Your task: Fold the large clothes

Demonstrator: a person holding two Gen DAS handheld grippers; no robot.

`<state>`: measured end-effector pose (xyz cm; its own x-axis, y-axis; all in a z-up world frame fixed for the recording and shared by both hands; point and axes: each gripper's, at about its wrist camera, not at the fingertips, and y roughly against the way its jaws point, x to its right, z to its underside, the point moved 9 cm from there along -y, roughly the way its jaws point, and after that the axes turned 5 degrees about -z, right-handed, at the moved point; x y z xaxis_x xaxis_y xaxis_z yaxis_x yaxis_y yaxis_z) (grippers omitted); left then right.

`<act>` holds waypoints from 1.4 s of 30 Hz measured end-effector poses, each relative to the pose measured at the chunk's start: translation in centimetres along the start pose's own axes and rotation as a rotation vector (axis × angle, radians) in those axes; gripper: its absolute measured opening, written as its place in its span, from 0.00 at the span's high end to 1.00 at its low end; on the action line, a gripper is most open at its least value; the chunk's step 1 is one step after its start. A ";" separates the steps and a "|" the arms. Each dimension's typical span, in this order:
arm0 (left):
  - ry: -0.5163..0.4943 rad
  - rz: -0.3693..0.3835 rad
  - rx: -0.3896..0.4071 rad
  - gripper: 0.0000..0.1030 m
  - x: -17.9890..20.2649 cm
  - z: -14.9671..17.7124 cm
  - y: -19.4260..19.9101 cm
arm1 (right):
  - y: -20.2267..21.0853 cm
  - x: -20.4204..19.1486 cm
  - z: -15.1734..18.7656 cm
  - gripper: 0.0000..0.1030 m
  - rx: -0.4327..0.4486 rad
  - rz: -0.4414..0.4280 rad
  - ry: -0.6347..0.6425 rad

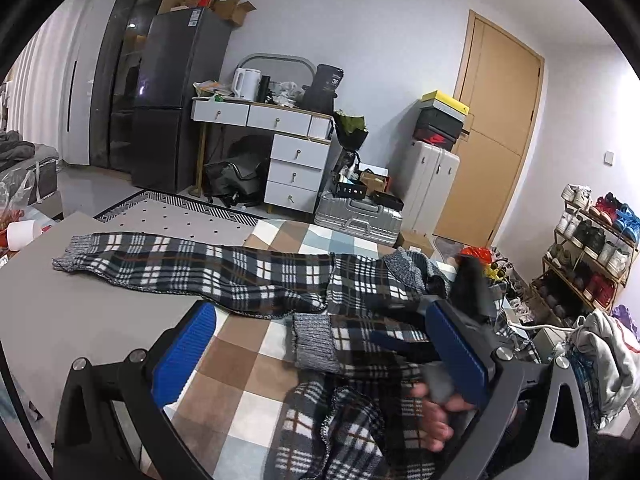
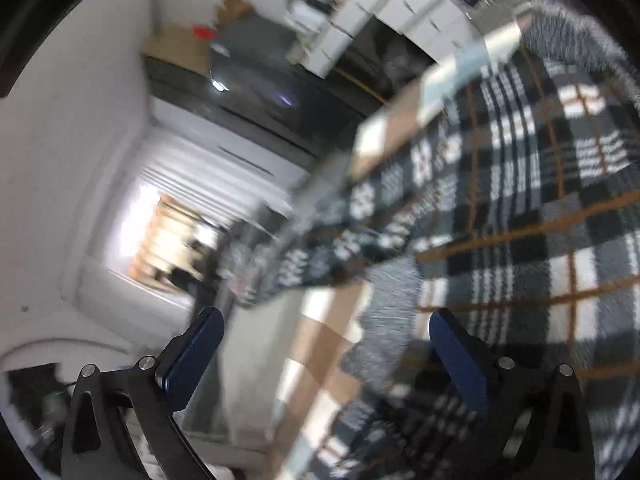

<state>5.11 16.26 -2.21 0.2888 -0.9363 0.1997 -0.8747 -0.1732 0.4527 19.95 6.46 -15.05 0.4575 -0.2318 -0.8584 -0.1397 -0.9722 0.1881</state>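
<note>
A dark plaid garment (image 1: 224, 268) with grey knit cuffs lies on a checked cloth over the table (image 1: 52, 316). One sleeve stretches left; another cuff (image 1: 314, 342) lies near the middle. My left gripper (image 1: 320, 328) is open above the garment, holding nothing. The right gripper (image 1: 404, 342) shows in the left wrist view at the right, over the garment, held by a hand. In the blurred, tilted right wrist view the right gripper (image 2: 326, 338) is open, with the plaid garment (image 2: 520, 216) just beyond its right finger.
A checked cloth (image 1: 256, 380) covers the table's middle. A paper cup (image 1: 20, 234) stands at the table's left edge. Beyond are a fridge (image 1: 176, 100), a white drawer desk (image 1: 280, 136), suitcases (image 1: 360, 216), a shoe rack (image 1: 592, 248) and a wooden door.
</note>
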 end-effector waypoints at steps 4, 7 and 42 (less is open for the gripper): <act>0.015 -0.012 -0.002 0.01 -1.1 -0.2 -0.1 | 5.4 -2.6 1.4 0.00 0.091 -0.104 -0.009; 0.030 -0.023 -0.024 0.01 -1.9 -0.1 -0.8 | 9.0 -5.9 2.3 0.00 0.161 -0.149 0.024; 0.776 0.048 -0.529 0.01 -26.7 1.4 -14.2 | 23.1 -6.3 6.8 0.00 0.402 0.239 0.214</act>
<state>9.31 43.27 -15.24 0.6026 -0.4402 0.6656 -0.6570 0.1997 0.7269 7.85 -14.30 -8.52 0.5351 -0.4886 -0.6891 -0.5694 -0.8112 0.1330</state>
